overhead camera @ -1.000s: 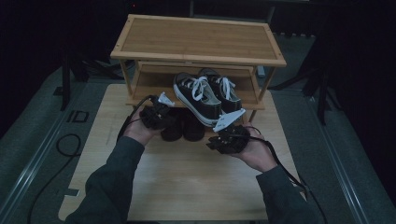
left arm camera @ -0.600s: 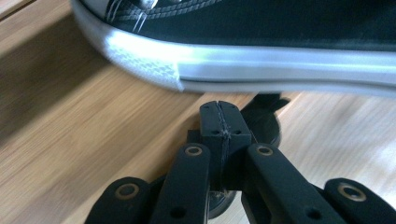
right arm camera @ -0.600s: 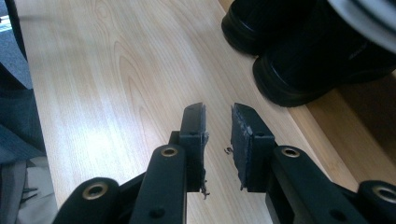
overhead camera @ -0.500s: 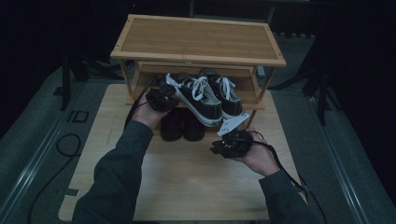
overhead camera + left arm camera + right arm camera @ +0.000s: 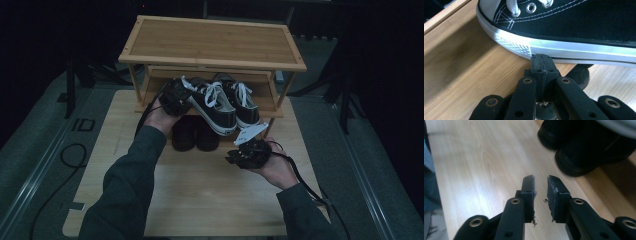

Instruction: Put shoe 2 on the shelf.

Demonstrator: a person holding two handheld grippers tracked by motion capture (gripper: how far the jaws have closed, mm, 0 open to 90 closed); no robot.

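Sneakers (image 5: pixel 222 102) sit as a pair on the lower shelf of a small bamboo rack (image 5: pixel 212 42) in the high view, toes toward us, black canvas with white laces and white rubber soles. We see the left gripper (image 5: pixel 176 98) held up against the near side of the left sneaker, right at the shelf's front edge, though from this height we cannot tell how its jaws stand. Below the shelf a pair of plain black shoes (image 5: pixel 195 134) rests on the pale wooden board (image 5: pixel 200 190) that carries the rack. The right gripper (image 5: pixel 248 152) lies in the person's right hand (image 5: pixel 275 165) above the board, well apart from the sneakers and just right of the black shoes, with a light plate on top.

From the left gripper view we find the left gripper (image 5: pixel 541 60) with its jaws pressed together, only a thin seam between the pads and nothing between them. Their tips touch, or nearly touch, the white sole of the sneaker (image 5: pixel 564 27) just behind its ribbed toe bumper. The canvas is matt black with white stitching and metal eyelets; the shelf (image 5: pixel 466 70) beneath is warm, straight-grained wood.

From the right gripper view we see the right gripper (image 5: pixel 541 181) with its jaws a narrow gap apart and empty, their pad edges frayed. They hover over the light, smooth-grained board (image 5: pixel 481 162), with the rounded toes of the black shoes (image 5: pixel 584 152) ahead and to the right.
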